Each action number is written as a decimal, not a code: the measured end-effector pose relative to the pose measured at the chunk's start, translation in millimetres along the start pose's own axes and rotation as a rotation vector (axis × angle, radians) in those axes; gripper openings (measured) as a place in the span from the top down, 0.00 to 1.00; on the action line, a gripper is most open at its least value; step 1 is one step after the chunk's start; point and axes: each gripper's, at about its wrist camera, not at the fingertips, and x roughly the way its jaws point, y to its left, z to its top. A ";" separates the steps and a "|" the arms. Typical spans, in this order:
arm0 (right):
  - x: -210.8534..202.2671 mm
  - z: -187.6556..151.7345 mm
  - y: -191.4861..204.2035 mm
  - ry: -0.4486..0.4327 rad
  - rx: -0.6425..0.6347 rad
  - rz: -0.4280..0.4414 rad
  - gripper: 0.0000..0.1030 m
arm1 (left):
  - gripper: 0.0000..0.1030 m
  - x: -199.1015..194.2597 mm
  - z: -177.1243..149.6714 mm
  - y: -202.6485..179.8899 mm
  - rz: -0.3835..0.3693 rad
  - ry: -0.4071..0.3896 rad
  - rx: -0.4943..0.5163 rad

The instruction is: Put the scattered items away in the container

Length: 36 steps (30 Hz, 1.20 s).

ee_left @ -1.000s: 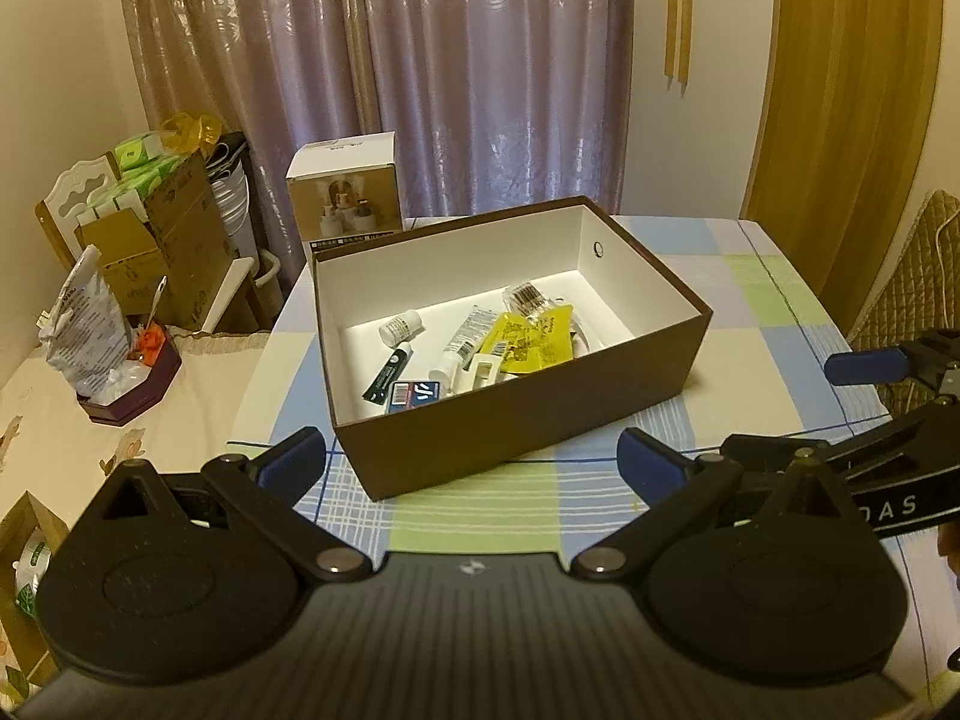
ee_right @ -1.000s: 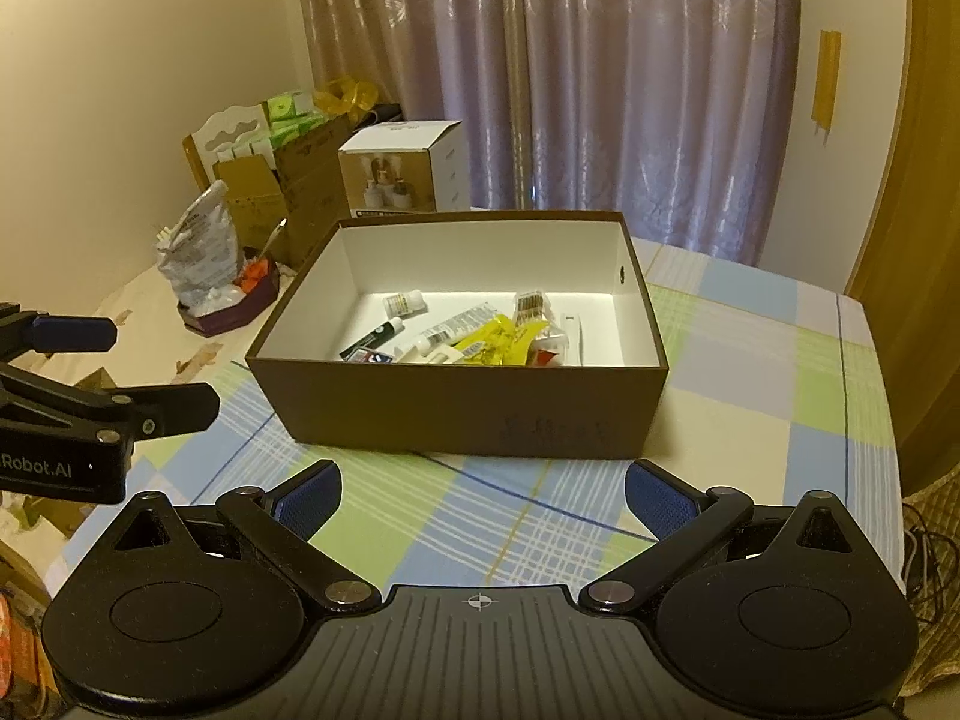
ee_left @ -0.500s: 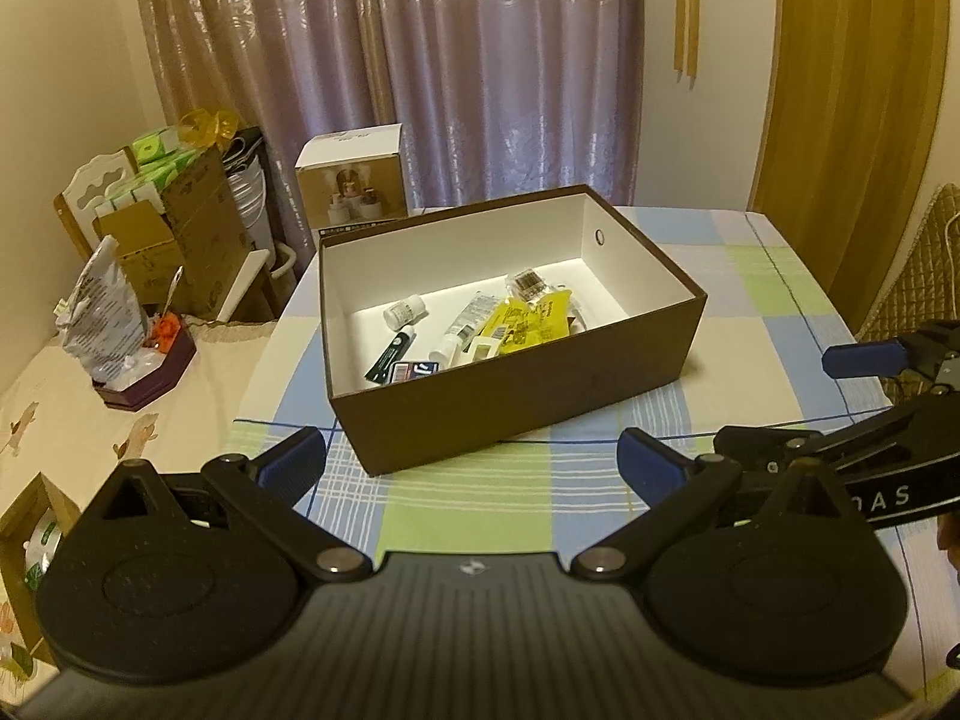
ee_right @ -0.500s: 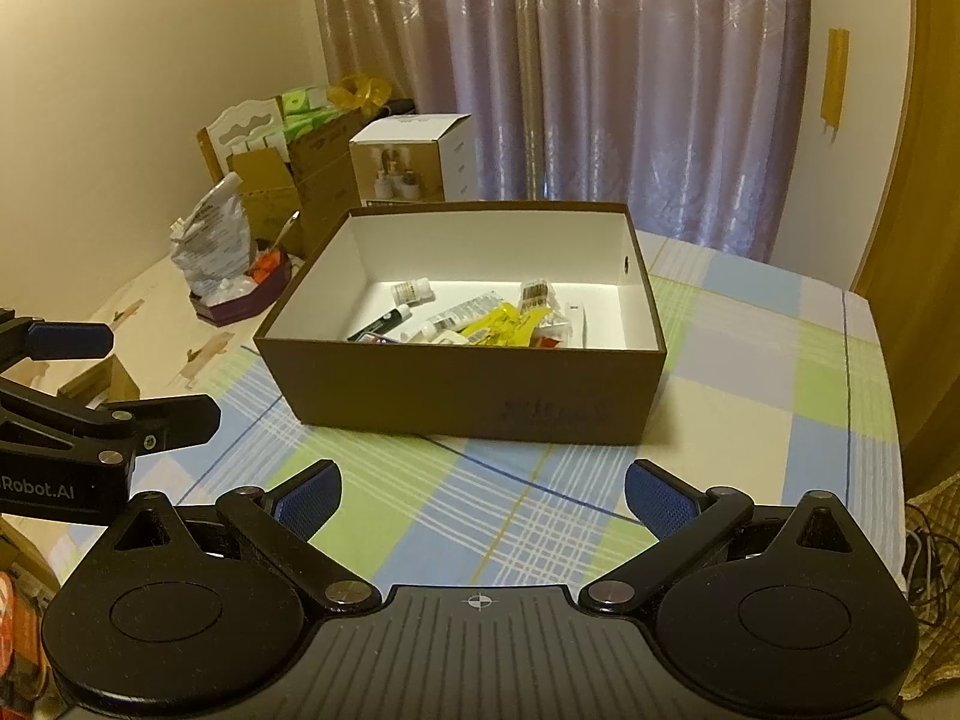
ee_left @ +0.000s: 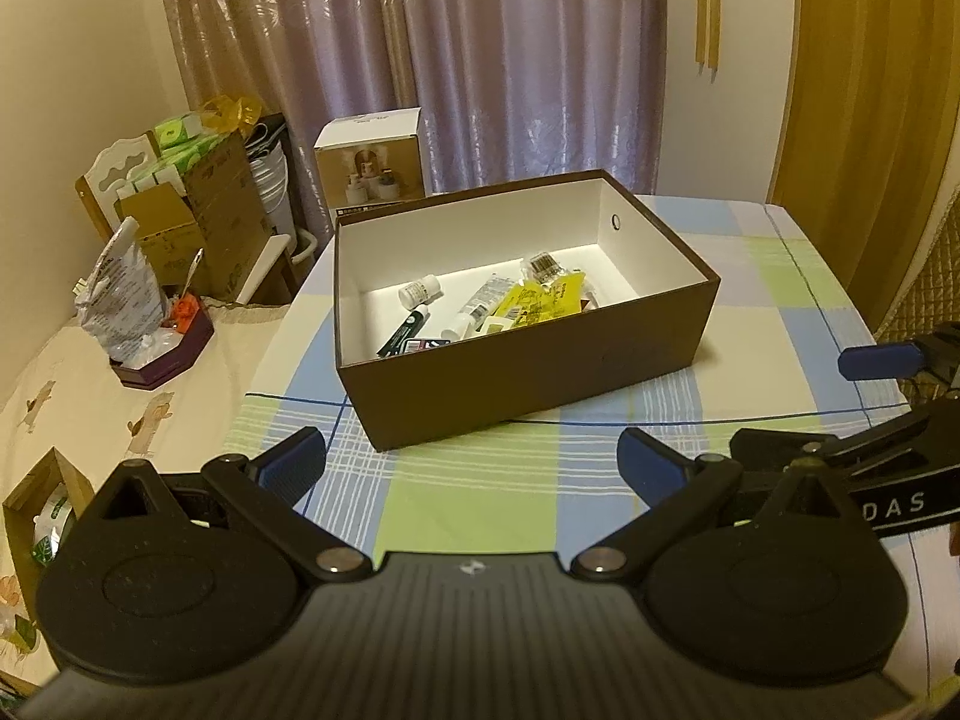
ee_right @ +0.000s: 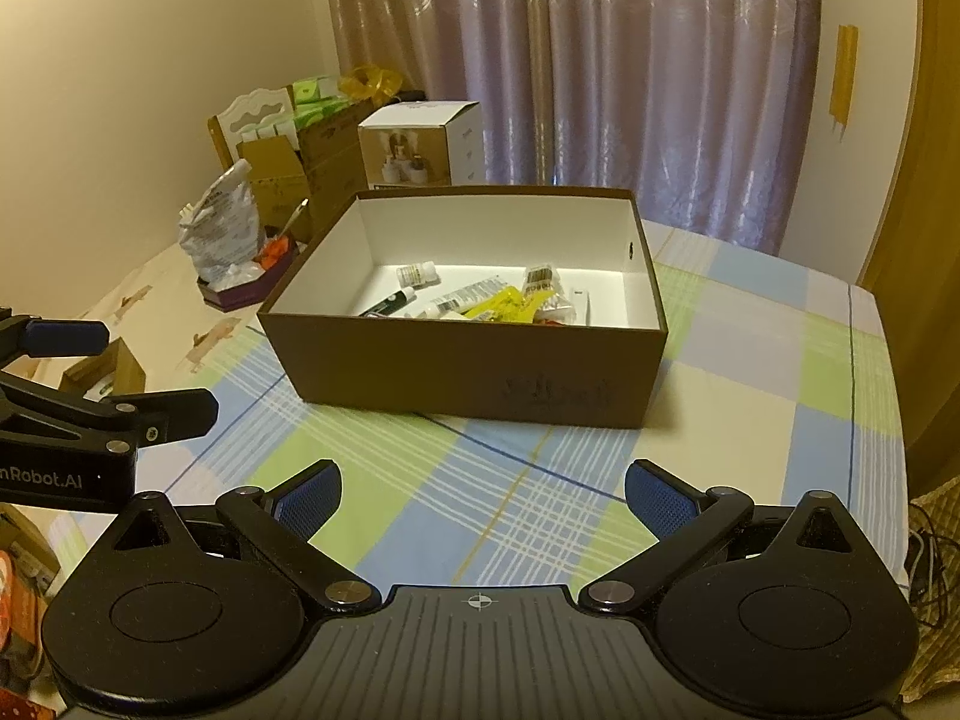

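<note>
Two grippers: both held back from the box, above the near part of the table
Left gripper [ee_left: 471, 459]: fingers spread wide, nothing between them; black plastic arms, blue ribbed pads [ee_left: 294, 465]
Right gripper [ee_right: 483, 495]: fingers spread wide too, empty; same black arms, blue textured pads [ee_right: 657, 504]
Box [ee_left: 540, 360]: brown cardboard, rectangular, lid off, white smooth inside, small round hole in one end wall; sits mid-table
Items: all lying on the box floor, loosely piled
Bottle [ee_left: 420, 289]: small white cylinder, on its side
Tube [ee_left: 403, 333]: dark, slim, white cap
White tube [ee_left: 480, 303]: printed label, beside the yellow packet
Yellow packet [ee_left: 543, 303]: crinkly plastic, flat
Tablecloth [ee_right: 516, 498]: soft checked cloth, blue, green, cream squares, thin white lines
Curtain [ee_left: 510, 60]: mauve, pleated, shiny
Background: cardboard cartons [ee_left: 198, 210] and a foil bag [ee_left: 120, 294] at left
</note>
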 end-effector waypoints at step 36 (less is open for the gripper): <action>-2.8 2.0 -6.7 -0.018 -0.013 0.002 0.00 | 0.01 -11.6 -6.2 0.5 0.070 -0.006 -0.025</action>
